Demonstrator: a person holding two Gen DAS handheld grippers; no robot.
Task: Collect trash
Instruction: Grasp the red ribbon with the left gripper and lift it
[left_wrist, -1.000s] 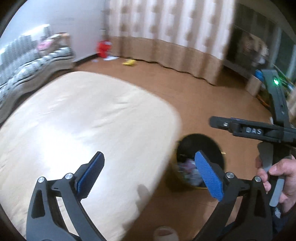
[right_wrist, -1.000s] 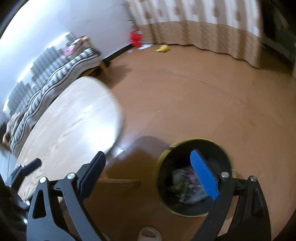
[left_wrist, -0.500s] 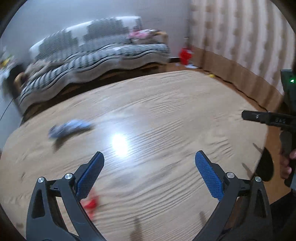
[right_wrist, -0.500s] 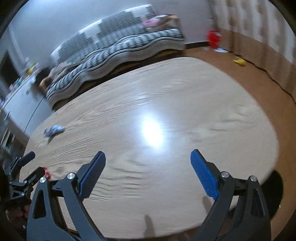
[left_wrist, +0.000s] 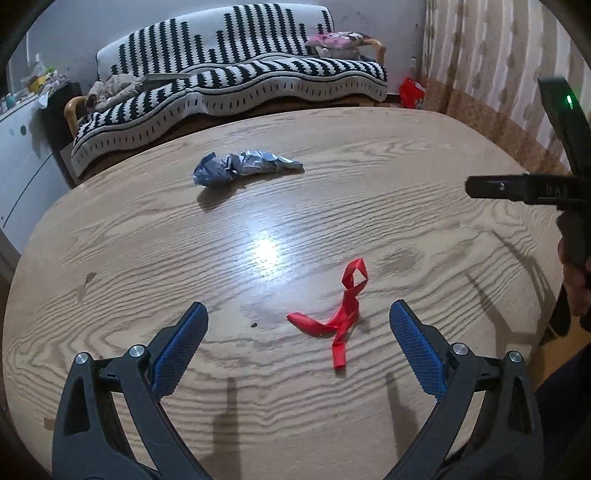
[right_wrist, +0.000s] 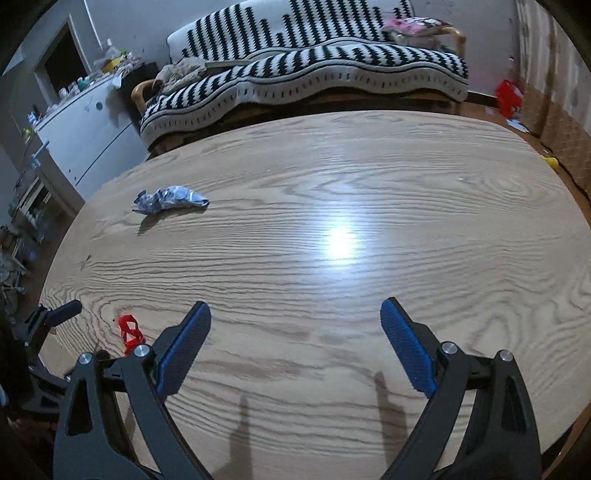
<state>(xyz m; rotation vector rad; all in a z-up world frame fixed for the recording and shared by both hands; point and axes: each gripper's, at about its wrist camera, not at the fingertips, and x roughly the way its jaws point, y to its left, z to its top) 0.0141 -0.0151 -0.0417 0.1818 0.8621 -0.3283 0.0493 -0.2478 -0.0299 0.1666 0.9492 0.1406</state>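
A twisted red ribbon (left_wrist: 341, 310) lies on the oval wooden table (left_wrist: 406, 177), just ahead of my left gripper (left_wrist: 297, 326), which hangs open and empty above the near edge. A crumpled blue-grey wrapper (left_wrist: 240, 168) rests farther back on the table. In the right wrist view the same wrapper (right_wrist: 168, 199) sits far left and the red ribbon (right_wrist: 129, 330) peeks out beside the left finger. My right gripper (right_wrist: 295, 332) is open over bare wood, holding nothing. The right tool's body (left_wrist: 532, 188) shows at the left view's right edge, held by a hand (left_wrist: 576, 284).
A black-and-white striped sofa (left_wrist: 236, 85) runs behind the table. A white cabinet (right_wrist: 85, 125) with clutter stands at the left. A curtain (left_wrist: 491, 55) and a red object (left_wrist: 412, 90) on the floor are at the right. The bin is out of view.
Both grippers swung from over the floor bin to the table. The views have settled, and the red ribbon now lies close in front of the left gripper.
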